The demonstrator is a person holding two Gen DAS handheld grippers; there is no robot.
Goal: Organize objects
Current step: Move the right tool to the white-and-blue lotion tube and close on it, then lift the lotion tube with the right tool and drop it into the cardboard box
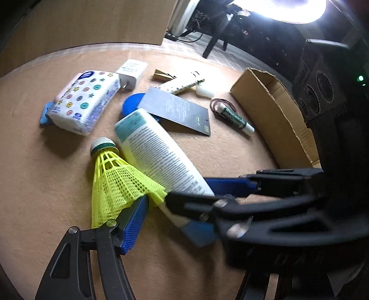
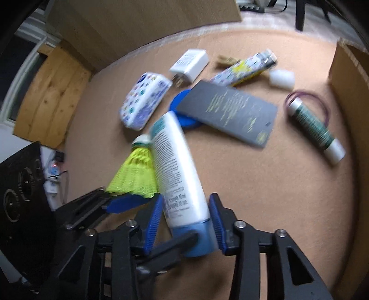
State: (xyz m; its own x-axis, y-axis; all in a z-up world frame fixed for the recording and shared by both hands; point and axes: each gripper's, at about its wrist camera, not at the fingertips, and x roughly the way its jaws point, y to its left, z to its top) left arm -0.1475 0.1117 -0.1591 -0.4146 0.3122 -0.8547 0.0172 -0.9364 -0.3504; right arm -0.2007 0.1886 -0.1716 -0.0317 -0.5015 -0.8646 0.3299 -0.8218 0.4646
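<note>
Right wrist: blue disc (image 2: 184, 116) half-hidden under card (image 2: 230, 110)

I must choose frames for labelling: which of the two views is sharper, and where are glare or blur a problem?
Left wrist view: mostly sharp, print on the white tube readable, lamp glare blown out at the top, right gripper smeared. Right wrist view: motion blur throughout, shuttlecock mesh lost, no glare; both bend the table edge.

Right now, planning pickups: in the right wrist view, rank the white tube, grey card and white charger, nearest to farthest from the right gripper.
1. White tube, between the right gripper jaws.
2. Grey card, centre.
3. White charger, far edge.
</note>
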